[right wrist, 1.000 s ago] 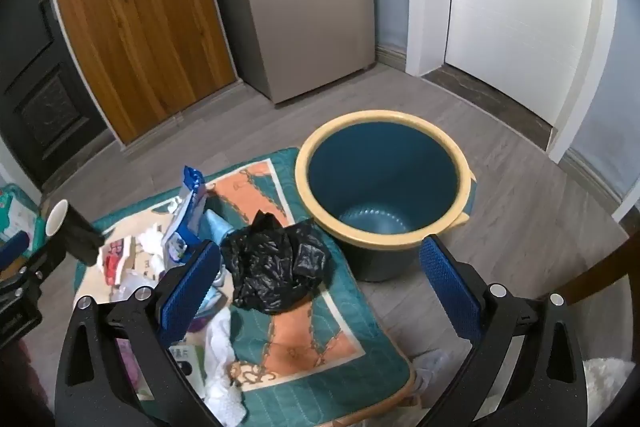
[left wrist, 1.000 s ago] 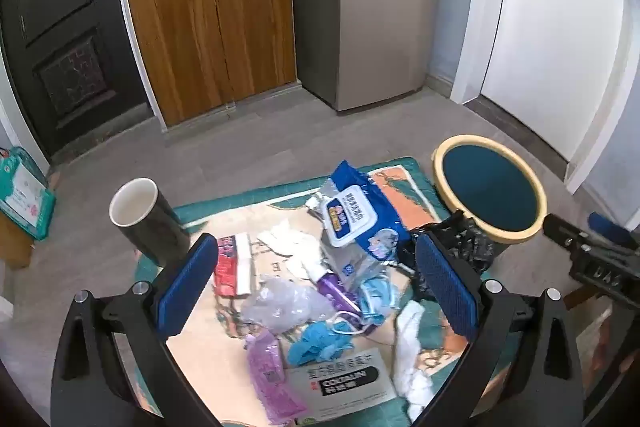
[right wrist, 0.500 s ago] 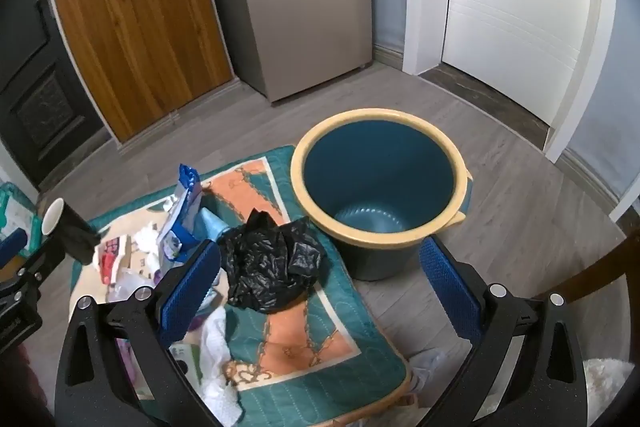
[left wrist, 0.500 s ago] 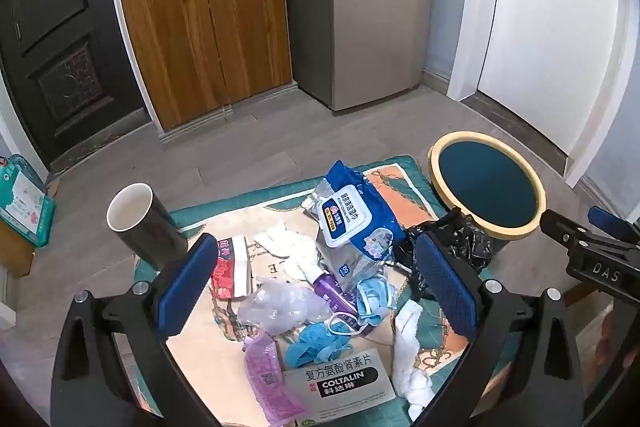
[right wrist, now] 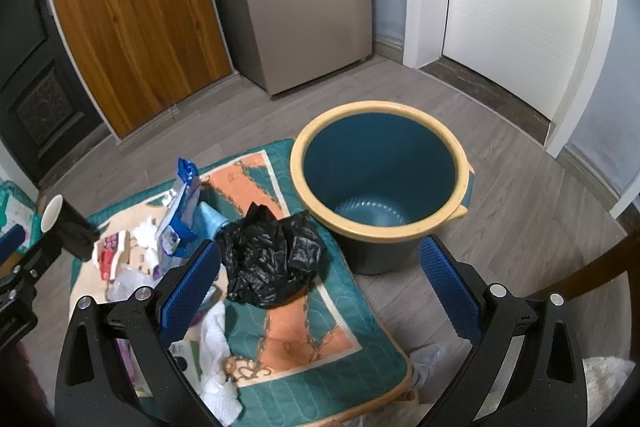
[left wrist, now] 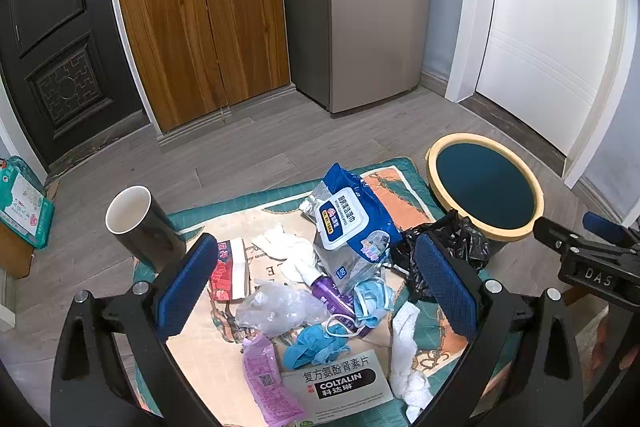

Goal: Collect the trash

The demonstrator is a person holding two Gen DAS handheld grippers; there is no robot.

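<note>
Trash lies heaped on a teal and orange mat [left wrist: 400,183]: a blue wet-wipe pack [left wrist: 352,223], white tissues [left wrist: 296,255], a clear plastic wrapper [left wrist: 280,307], blue masks [left wrist: 372,303], a purple sachet [left wrist: 268,379], a COLTALIN box [left wrist: 340,383] and a crumpled black bag [right wrist: 272,259]. A teal bucket with a yellow rim [right wrist: 380,183] stands empty beside the mat. My left gripper [left wrist: 316,287] hovers open above the heap. Over the mat's edge by the bucket, my right gripper [right wrist: 320,291] is open and holds nothing.
A black cup with a white inside [left wrist: 140,223] stands at the mat's left corner. Wooden cabinet doors [left wrist: 200,15], a fridge [left wrist: 372,7], a dark door [left wrist: 48,27] and a white door [left wrist: 548,27] line the room. A green packet [left wrist: 24,207] sits at far left.
Both grippers have lifted and pulled back slightly, so the heap and bucket sit a little lower and smaller in view. Nothing was grasped.
</note>
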